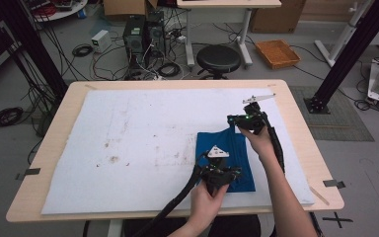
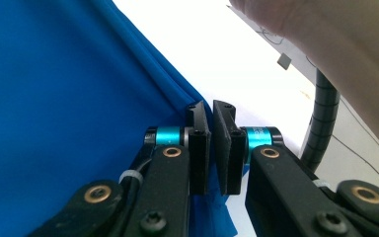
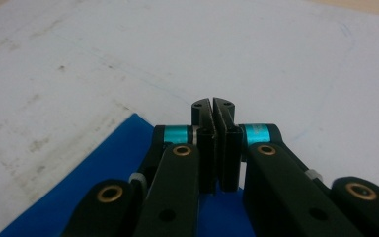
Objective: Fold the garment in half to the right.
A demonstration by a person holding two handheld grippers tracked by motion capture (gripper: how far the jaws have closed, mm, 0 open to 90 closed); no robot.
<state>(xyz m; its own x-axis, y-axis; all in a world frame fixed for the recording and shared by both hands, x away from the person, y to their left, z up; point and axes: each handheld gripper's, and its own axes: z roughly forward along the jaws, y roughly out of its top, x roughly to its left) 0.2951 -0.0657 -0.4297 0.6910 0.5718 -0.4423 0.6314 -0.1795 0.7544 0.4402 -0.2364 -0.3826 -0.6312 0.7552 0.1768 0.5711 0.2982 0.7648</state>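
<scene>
Left gripper [image 1: 225, 174]: nearest the person, over the near edge of the blue cloth [image 1: 225, 157]; in its own view the jaws stand almost together with a thin gap, cloth running under and beside them. Whether any fabric is actually caught I cannot tell.
Blue cloth: flat on the white mat [image 1: 128, 143], toward the table's right side, near its front edge, folded into a rough rectangle.
Right gripper [image 1: 245, 120]: at the cloth's far edge, jaws pressed closed; its own view shows the cloth's corner [image 3: 94, 168] beneath it and nothing visibly between the tips.
Risk, near end: a pull with no real pinch would likely slip off and leave the cloth lying.
Risk, far end: lifting unevenly could drag the fold open or skew it across the mat.
Table [image 1: 296, 123]: right edge is close, so a sideways tug might slide the cloth toward it.
</scene>
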